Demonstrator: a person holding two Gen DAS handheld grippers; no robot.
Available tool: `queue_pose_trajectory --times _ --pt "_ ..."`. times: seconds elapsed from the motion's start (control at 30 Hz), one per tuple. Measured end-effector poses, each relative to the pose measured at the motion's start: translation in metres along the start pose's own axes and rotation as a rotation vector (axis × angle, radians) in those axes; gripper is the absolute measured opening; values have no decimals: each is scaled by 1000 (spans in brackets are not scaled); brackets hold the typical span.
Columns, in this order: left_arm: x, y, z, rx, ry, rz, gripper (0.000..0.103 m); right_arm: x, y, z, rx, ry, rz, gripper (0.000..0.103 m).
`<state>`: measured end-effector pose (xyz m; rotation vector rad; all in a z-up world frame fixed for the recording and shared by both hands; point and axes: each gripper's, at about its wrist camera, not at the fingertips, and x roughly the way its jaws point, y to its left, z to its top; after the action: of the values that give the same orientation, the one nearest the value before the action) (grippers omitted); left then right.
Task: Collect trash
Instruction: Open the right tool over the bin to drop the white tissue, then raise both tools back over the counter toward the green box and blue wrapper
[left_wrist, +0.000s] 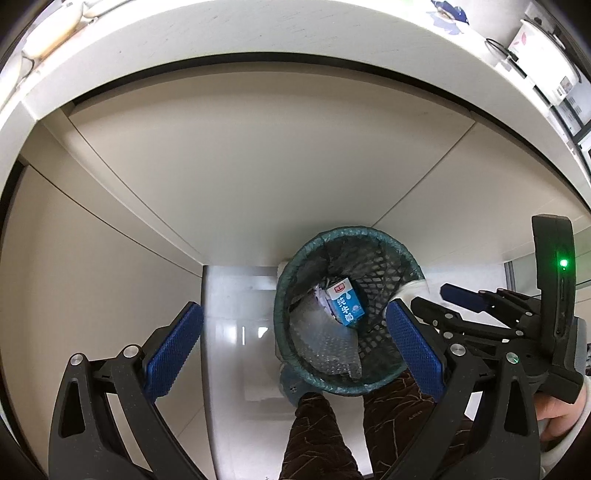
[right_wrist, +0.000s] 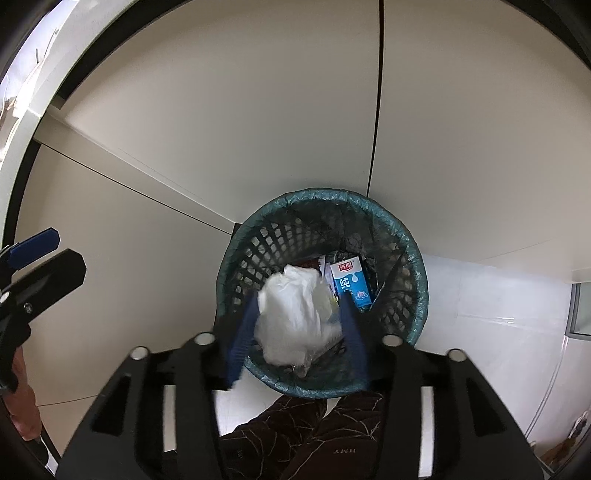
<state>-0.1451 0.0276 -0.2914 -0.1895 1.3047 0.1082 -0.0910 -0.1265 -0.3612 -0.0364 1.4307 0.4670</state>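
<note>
Both tools point steeply down over a round mesh wastebasket (right_wrist: 321, 295) lined with a dark green bag (right_wrist: 417, 280), standing on a pale floor (right_wrist: 498, 295) against cream cabinet fronts (right_wrist: 258, 129). The right tool (right_wrist: 299, 317) hangs directly above the basket's mouth with a crumpled white plastic bag (right_wrist: 291, 317) between its blue pads (right_wrist: 240, 332); the jaws stand partly apart, and the bag is motion-blurred, so it is hard to say whether the pads touch it at all, though they do not appear to press on it. Inside the basket, just beside the white bag, lies a blue and white milk carton (right_wrist: 351, 282) tilted against the mesh wall. From the left wrist view the same carton (left_wrist: 345, 302) rests on a sheet of bubble wrap (left_wrist: 321, 343) at the bottom of the basket (left_wrist: 347, 310). The left tool (left_wrist: 291, 350) is spread wide with nothing between its blue pads (left_wrist: 173, 350), held above the floor beside the basket's near rim. The right tool's black body (left_wrist: 480, 317) shows at that view's right edge, with a hand (left_wrist: 561, 417) on its handle. The person's dark patterned trouser legs (right_wrist: 306, 432) stand just beside the basket's near side. The white tabletop edge (left_wrist: 258, 40) curves overhead.
</note>
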Motion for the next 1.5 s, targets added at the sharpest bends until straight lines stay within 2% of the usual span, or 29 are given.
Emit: queue_pose_trajectory --times 0.23,0.33,0.47,0.9,1.13,1.5 --pt "2 2 -1 0 -9 1 97 -7 -4 -1 14 -38 -28 80" --pt "-1 3 -1 -4 -14 2 97 -14 -10 1 26 -70 -43 83" --pt "-9 3 1 -12 -25 3 97 -36 -19 6 54 -134 -68 95" --pt "-70 -20 38 32 -108 -29 97 -145 -53 32 100 -295 -131 95" --pt "-105 -41 76 54 -182 -38 97 -200 -70 57 139 -360 -163 95" --pt "-142 -80 143 82 -255 -32 97 -255 -88 108 132 -447 -196 95"
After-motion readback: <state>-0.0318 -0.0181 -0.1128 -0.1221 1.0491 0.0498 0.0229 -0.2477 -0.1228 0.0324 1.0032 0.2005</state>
